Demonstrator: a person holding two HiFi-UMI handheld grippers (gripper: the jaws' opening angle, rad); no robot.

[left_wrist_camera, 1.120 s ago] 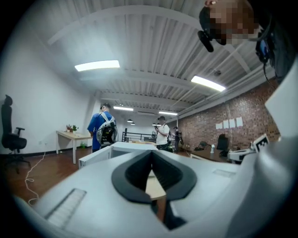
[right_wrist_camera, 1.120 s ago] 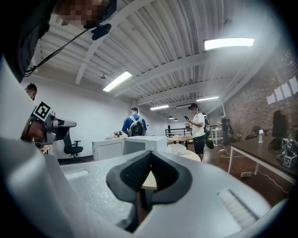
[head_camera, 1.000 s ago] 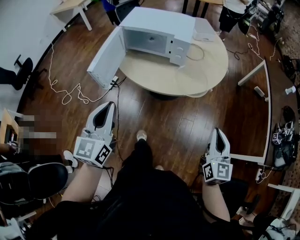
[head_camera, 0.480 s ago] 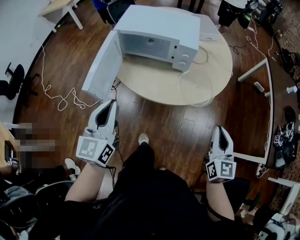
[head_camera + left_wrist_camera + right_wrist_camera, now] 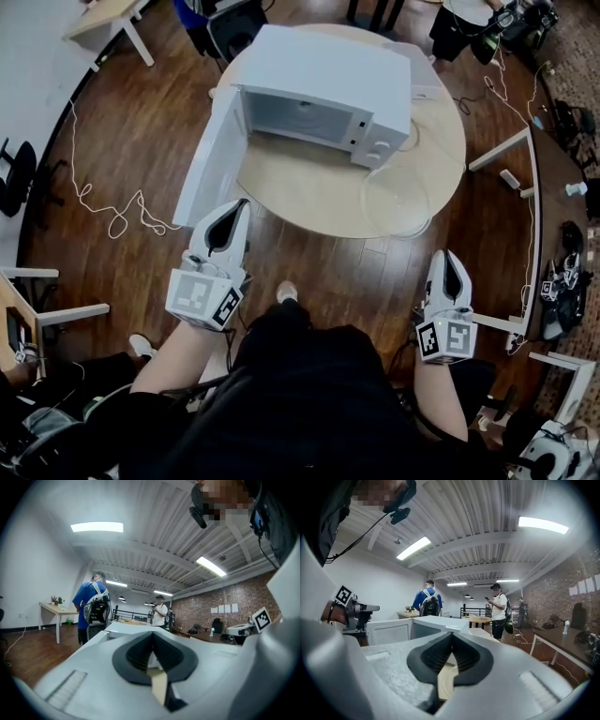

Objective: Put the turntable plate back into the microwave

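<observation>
- Nearest, the left gripper (image 5: 234,212) and the right gripper (image 5: 448,263) are held out over the wooden floor (image 5: 366,267), one either side of the person's own foot (image 5: 285,293). Both sets of jaws are clenched tight with nothing between them, as each gripper view shows.
- By my reading the task has hardly begun: nothing is held, and neither gripper has reached the worktop (image 5: 300,187).
- The turntable plate (image 5: 396,202), clear glass, lies flat at the near right edge of the round worktop. It is just beside the front right corner of the microwave (image 5: 323,70) and outside it. It is nearer the right gripper, with only bare floor between.
- The microwave door (image 5: 211,155) is already swung wide to the left, and the cavity (image 5: 298,117) looks empty. So the opening is ready; picking the plate up, carrying it across and seating it inside remain.
- The door hangs past the worktop edge, close to the left gripper's tip. I judge it the likeliest thing to bump.
- A loose cable (image 5: 108,214) trails on the floor at the left, and a white frame (image 5: 534,187) stands at the right; both are off the direct path.
- A flat white box (image 5: 427,75) sits behind the microwave.
- Farthest off, in the left gripper view, a person in blue with a backpack (image 5: 91,603) and a person in a white shirt (image 5: 161,612) stand beyond the worktop, well apart from the work.
</observation>
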